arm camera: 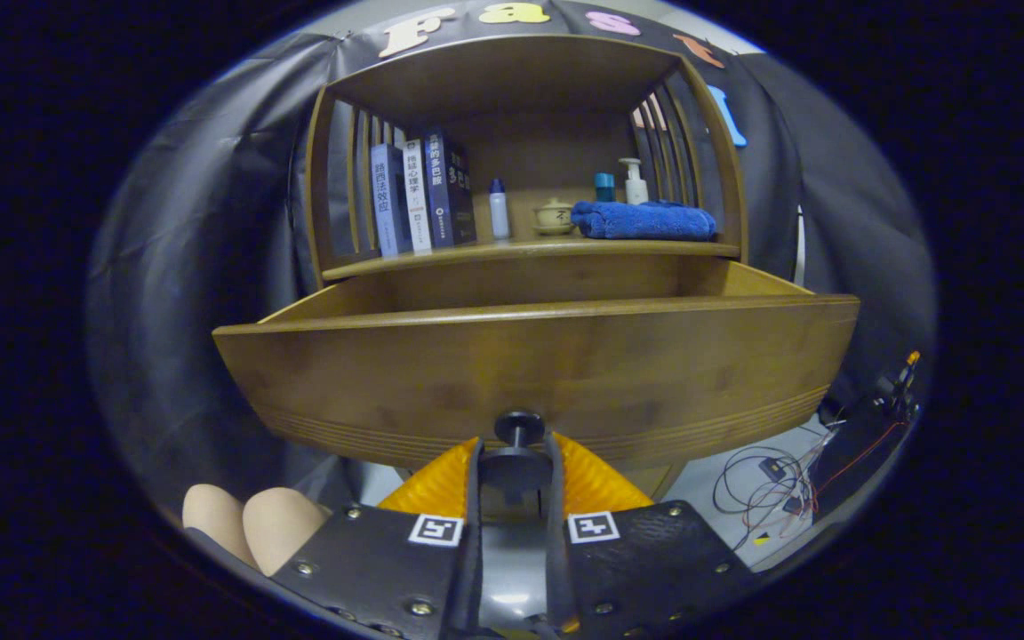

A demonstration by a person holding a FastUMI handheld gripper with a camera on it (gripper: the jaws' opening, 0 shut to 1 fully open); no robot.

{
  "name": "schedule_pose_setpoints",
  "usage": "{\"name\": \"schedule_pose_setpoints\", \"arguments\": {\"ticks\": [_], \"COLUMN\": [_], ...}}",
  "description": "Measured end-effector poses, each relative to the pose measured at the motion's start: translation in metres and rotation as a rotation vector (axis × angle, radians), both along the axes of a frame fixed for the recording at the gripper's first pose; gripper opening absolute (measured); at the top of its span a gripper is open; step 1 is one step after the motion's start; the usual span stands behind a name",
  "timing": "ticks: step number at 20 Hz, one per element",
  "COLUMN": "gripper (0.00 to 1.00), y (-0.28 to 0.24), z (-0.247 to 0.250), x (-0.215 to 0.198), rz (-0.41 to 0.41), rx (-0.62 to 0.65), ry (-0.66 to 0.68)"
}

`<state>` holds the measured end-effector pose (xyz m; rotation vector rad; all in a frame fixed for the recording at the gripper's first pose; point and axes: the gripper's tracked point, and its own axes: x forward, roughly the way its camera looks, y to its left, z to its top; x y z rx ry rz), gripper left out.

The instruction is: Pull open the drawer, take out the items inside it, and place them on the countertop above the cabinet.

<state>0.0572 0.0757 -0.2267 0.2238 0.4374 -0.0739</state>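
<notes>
So the gripper (pixel 514 458) is sitting low in front of the wooden cabinet, pointing straight at the drawer (pixel 534 373), and both fingers (pixel 473 471) are pinched in on the little dark knob (pixel 518 428) at the bottom middle of the drawer front. The gap between them is narrow, just wide enough for the knob's stem and base plate, so I'd call it clamped on the knob. The gripper looks level, not tilted to either side, fingers running straight ahead.

The drawer is pulled well out from the cabinet. You can see its side walls running back to the body under the countertop (pixel 530 251), but the front panel is tall enough that whatever is inside is hidden from this angle.

Up on the countertop, inside the slatted shelf frame: three books (pixel 419 200) standing upright, a small white bottle (pixel 499 211) with a blue cap beside them, a little ceramic pot (pixel 554 217), a folded blue towel (pixel 644 221), and behind the towel a pump bottle (pixel 634 182) next to a teal container (pixel 604 187).

A person's fingertips (pixel 250 529) show just beside the gripper body. Some loose cables (pixel 765 489) lie on the floor past the drawer's far corner.
</notes>
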Motion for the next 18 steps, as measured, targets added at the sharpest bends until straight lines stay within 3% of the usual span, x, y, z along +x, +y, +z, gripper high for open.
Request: {"name": "schedule_pose_setpoints", "arguments": {"ticks": [5, 7, 18], "gripper": [0.29, 0.37, 0.42], "y": [0.003, 0.003, 0.0], "z": [0.002, 0.002, 0.013], "x": [-0.002, -0.004, -0.024], "rz": [0.021, 0.038, 0.02], "rx": [-0.015, -0.008, 0.016], "ry": [0.022, 0.039, 0.088]}}
